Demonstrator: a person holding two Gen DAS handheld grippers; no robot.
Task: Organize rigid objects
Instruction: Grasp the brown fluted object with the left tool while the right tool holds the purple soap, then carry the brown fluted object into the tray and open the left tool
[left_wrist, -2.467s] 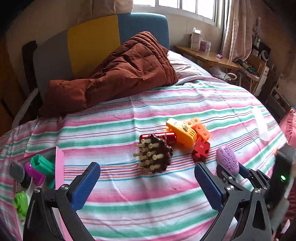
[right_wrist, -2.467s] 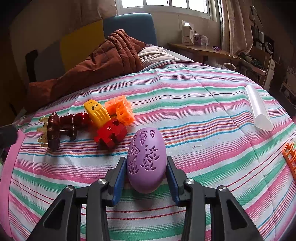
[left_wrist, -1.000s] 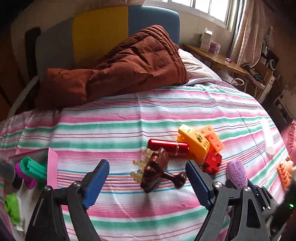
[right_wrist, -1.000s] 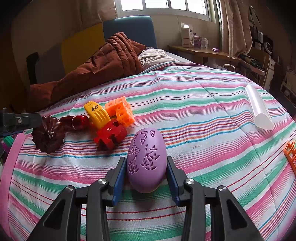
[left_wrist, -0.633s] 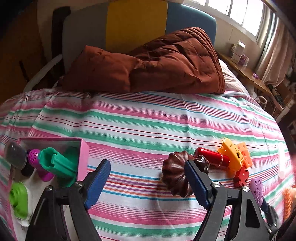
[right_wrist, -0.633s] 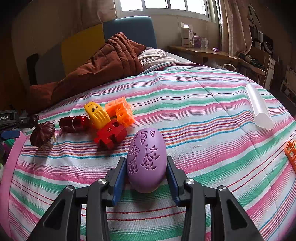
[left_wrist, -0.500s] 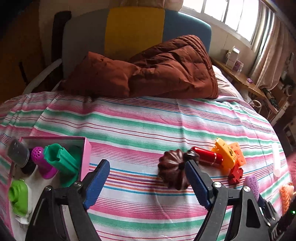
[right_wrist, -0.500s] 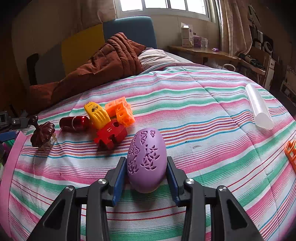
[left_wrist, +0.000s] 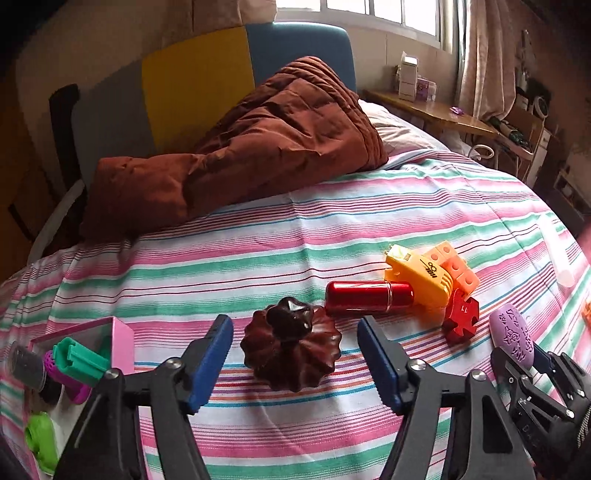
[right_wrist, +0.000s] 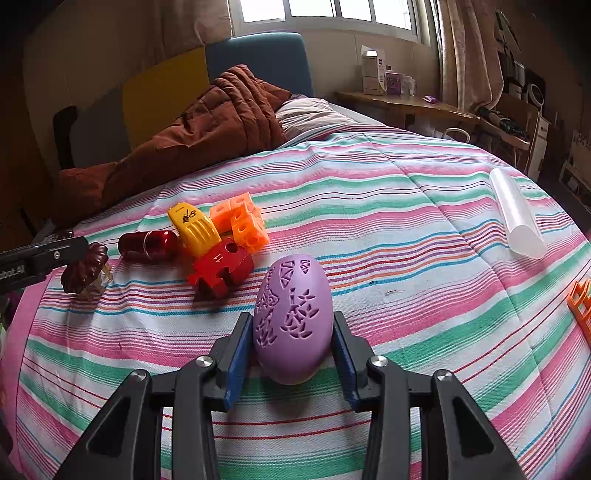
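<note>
My left gripper (left_wrist: 295, 354) is open, its blue pads on either side of a dark brown round brush (left_wrist: 291, 349) that lies bristles down on the striped bedspread (left_wrist: 229, 266). The brush also shows in the right wrist view (right_wrist: 86, 267). My right gripper (right_wrist: 291, 343) is shut on a purple egg-shaped brush (right_wrist: 291, 317), low over the bed; it also shows in the left wrist view (left_wrist: 511, 338). A red tube (left_wrist: 369, 295), a yellow piece (left_wrist: 421, 275), orange cubes (left_wrist: 454, 264) and a red block (left_wrist: 460, 315) lie clustered behind.
A pink box (left_wrist: 122, 339) at the left holds a green piece (left_wrist: 79, 360), a purple piece and a light green piece. A brown quilt (left_wrist: 258, 155) lies at the bed's head. A clear tube (right_wrist: 515, 214) and an orange piece (right_wrist: 581, 306) lie at the right.
My left gripper has swung and come down around the brown brush, which now lies bristles down between its pads. My right gripper has stayed still with the purple brush.
</note>
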